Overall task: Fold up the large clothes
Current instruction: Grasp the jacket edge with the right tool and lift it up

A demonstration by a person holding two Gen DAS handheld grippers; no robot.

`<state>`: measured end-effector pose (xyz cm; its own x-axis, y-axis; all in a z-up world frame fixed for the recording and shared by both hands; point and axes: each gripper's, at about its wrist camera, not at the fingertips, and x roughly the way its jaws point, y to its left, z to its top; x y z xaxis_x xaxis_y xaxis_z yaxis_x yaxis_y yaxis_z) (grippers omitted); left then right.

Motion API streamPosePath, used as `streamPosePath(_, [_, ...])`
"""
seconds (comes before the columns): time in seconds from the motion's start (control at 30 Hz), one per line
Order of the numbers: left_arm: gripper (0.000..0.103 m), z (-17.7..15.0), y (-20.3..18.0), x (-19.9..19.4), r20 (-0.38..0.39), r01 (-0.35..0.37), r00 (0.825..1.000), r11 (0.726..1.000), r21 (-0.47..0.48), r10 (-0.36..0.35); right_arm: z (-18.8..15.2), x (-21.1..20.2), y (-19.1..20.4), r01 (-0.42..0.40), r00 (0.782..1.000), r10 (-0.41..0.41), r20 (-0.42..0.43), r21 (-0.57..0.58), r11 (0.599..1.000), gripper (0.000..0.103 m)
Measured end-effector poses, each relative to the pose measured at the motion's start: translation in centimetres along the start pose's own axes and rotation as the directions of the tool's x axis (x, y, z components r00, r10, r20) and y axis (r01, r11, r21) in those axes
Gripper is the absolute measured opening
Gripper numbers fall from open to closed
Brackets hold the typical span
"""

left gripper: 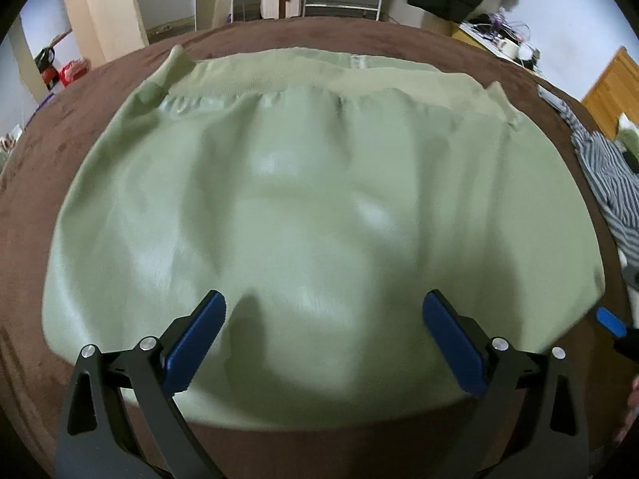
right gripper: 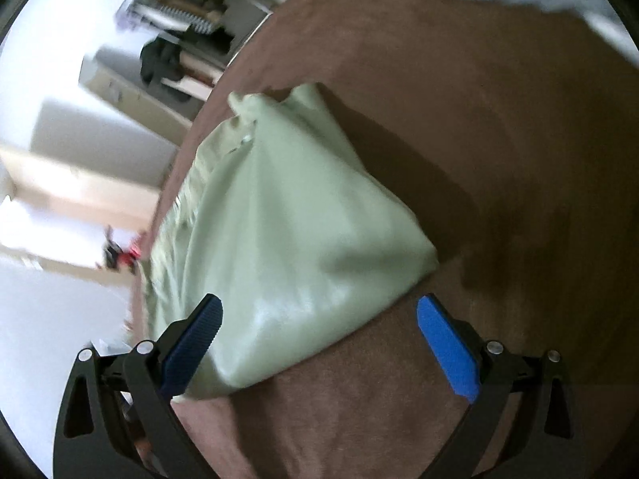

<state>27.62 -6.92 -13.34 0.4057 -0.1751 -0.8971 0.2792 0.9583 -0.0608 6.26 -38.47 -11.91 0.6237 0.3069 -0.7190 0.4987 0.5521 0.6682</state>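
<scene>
The left gripper [left gripper: 324, 307] is held with its jaws wide apart, nothing clamped between them; one light green garment [left gripper: 319, 199] is spread flat on the brown bedcover [left gripper: 40, 183] directly ahead of and beneath the two blue pads [left gripper: 195, 339]. The right gripper [right gripper: 317, 315] is likewise seen spread wide and empty, a near corner of the green garment [right gripper: 287, 231] lying between and ahead of its fingers. One striped garment [left gripper: 611, 187] is seen well to the right of the left jaws.
</scene>
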Motion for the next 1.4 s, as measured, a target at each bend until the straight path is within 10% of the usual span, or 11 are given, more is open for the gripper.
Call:
streamPosePath(0.37, [0.097, -2.6, -0.1, 0.5, -0.032, -0.019, 0.999, 1.0, -0.018, 0.018, 0.2, 3.0, -3.6, -0.18, 0.984, 0.174, 0.048, 0.169, 0.969, 0.079])
streamPosePath(0.63, [0.098, -2.9, -0.4, 2.3, -0.07, -0.032, 0.997, 0.999, 0.013, 0.033, 0.0, 3.1, -4.8, -0.216, 0.976, 0.205, 0.071, 0.212, 0.953, 0.027])
streamPosePath(1.4, [0.098, -2.3, 0.1, 2.7, -0.104, -0.006, 0.995, 0.999, 0.053, 0.011, -2.2, -2.9, 10.8, -0.138, 0.967, 0.175, 0.187, -0.199, 0.97, 0.013])
